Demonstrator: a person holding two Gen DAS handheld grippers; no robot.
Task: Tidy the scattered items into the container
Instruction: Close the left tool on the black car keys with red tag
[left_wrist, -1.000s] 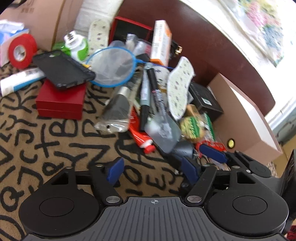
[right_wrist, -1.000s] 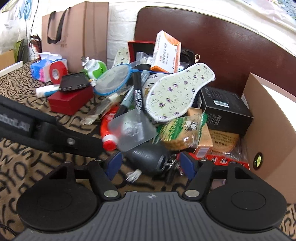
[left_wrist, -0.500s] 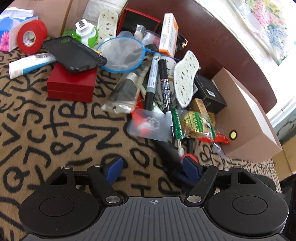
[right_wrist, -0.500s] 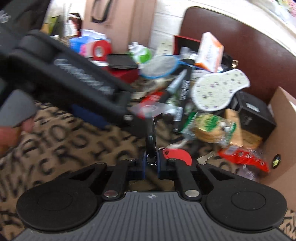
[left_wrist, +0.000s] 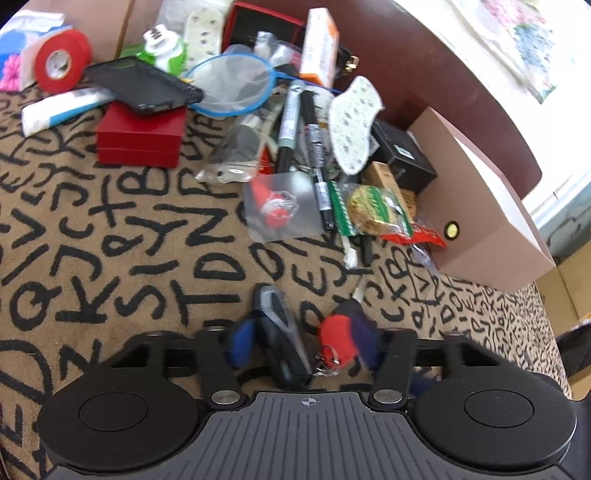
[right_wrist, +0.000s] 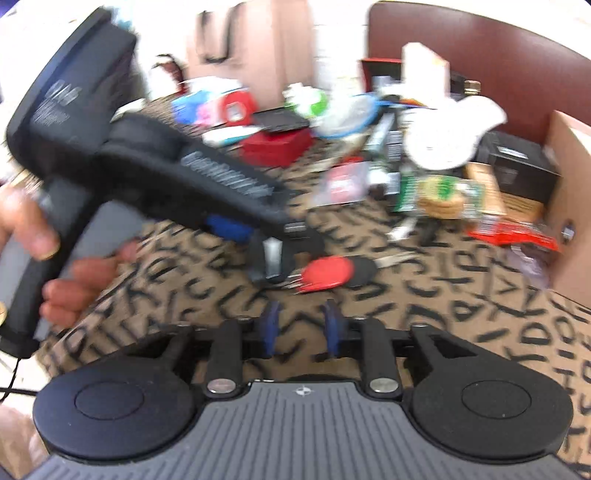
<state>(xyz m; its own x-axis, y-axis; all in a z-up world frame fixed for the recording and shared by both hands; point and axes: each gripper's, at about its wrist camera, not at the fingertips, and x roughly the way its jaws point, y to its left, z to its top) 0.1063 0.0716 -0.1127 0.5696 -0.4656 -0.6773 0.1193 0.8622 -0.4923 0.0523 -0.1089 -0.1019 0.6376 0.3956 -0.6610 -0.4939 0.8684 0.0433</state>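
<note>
Left wrist view. The key bunch (left_wrist: 295, 343) lies on the patterned cloth (left_wrist: 110, 258) at 6 o'clock, between the fingers of the left hand-held gripper (left_wrist: 301, 345). The main pile sits at 12 o'clock. The cardboard box (left_wrist: 480, 206) stands at 3 o'clock, against the pile's right edge. The snack packet (left_wrist: 373, 210) lies just left of the box. The two markers (left_wrist: 310, 147) lie side by side in the pile's centre, with the insole (left_wrist: 351, 125) to their right. The net scoop (left_wrist: 232, 83) lies behind them. The phone case (left_wrist: 144, 86) rests on the gift box (left_wrist: 140, 138) at 10 o'clock. The tape roll (left_wrist: 61, 61) stands at 11 o'clock, behind the tube (left_wrist: 62, 109).
</note>
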